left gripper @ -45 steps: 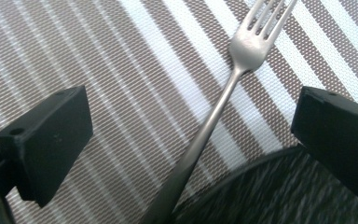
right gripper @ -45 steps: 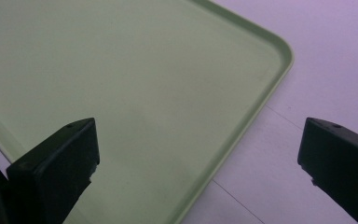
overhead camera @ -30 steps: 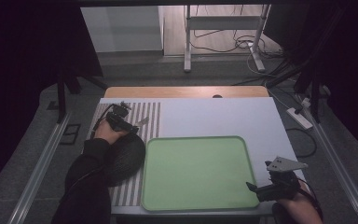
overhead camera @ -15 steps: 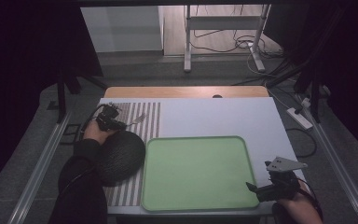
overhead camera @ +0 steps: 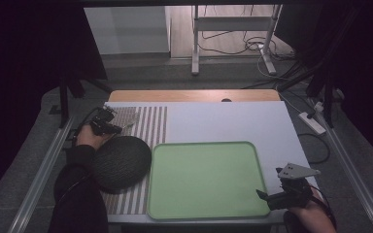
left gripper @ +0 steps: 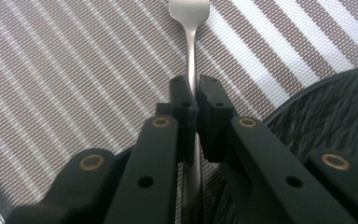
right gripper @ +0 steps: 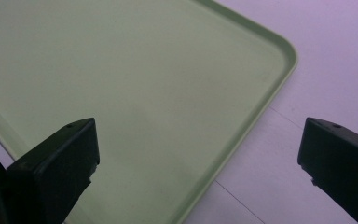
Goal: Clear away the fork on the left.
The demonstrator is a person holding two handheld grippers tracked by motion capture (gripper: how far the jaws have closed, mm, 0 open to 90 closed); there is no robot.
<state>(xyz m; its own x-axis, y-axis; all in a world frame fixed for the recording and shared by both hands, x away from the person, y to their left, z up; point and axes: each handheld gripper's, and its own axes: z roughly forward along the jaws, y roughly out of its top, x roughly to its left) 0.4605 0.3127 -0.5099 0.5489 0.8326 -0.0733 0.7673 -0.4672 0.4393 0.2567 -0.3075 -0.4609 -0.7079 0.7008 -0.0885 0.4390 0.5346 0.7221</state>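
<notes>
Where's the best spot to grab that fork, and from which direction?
The slim handle, as the left gripper does now: shut on the fork partway along its stem, coming from the handle end with the tines pointing away. The narrow stem fits between the pads, and lying over the striped mat it probably lifts cleanly.

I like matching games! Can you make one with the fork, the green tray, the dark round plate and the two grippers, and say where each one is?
Things:
1. fork
2. green tray
3. dark plate
4. right gripper

Places or states:
A. on the striped mat, left of the tray
B. jaws wide open at the tray's near right corner
C. clamped in the left gripper
D. bare, in the table's middle

Pairs: 1-C, 2-D, 3-A, 4-B
</notes>
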